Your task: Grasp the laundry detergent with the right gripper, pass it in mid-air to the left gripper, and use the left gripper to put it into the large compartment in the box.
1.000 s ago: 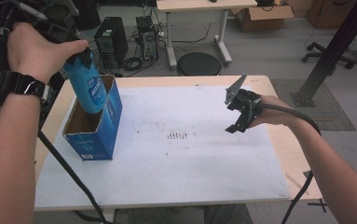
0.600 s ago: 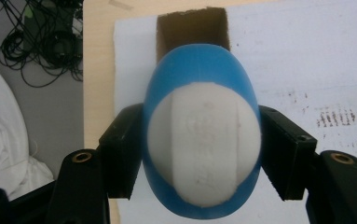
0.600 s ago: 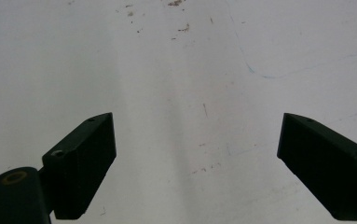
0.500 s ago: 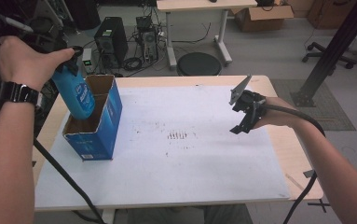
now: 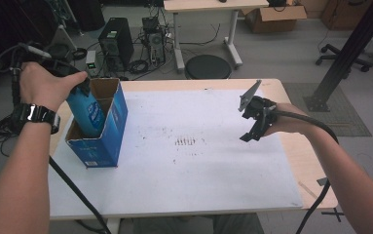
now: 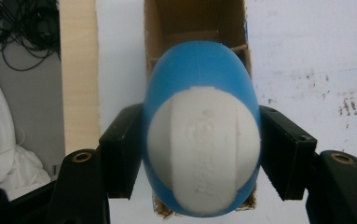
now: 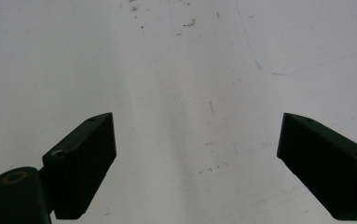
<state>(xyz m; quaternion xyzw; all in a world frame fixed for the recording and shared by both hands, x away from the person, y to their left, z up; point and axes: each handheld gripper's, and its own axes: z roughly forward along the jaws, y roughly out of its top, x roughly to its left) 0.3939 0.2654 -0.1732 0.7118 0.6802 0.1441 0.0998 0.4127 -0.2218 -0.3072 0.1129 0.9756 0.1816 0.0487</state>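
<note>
A blue bottle [image 5: 89,115] with a white cap [image 6: 202,156] stands part way down inside an open blue cardboard box [image 5: 107,141] at the table's left. My left gripper [image 5: 77,84] is shut on the bottle's upper part, mostly hidden under the hand. In the left gripper view its black jaws [image 6: 199,158] press on both sides of the bottle, with the box's brown inside [image 6: 190,23] beyond it. My right gripper [image 5: 250,127] hovers over the right of the white table sheet [image 5: 189,180], open and empty; its view shows the gap [image 7: 197,163] above bare sheet [image 7: 190,70].
The bare wooden table edge [image 5: 301,161] runs along the right. Behind the table are a black round stool [image 5: 207,67], a computer tower [image 5: 116,44] with cables, and another desk [image 5: 203,7]. A black post [image 5: 345,53] rises at the right.
My left hand has come down and lowered the blue bottle from above the box into it. The right gripper has barely moved.
</note>
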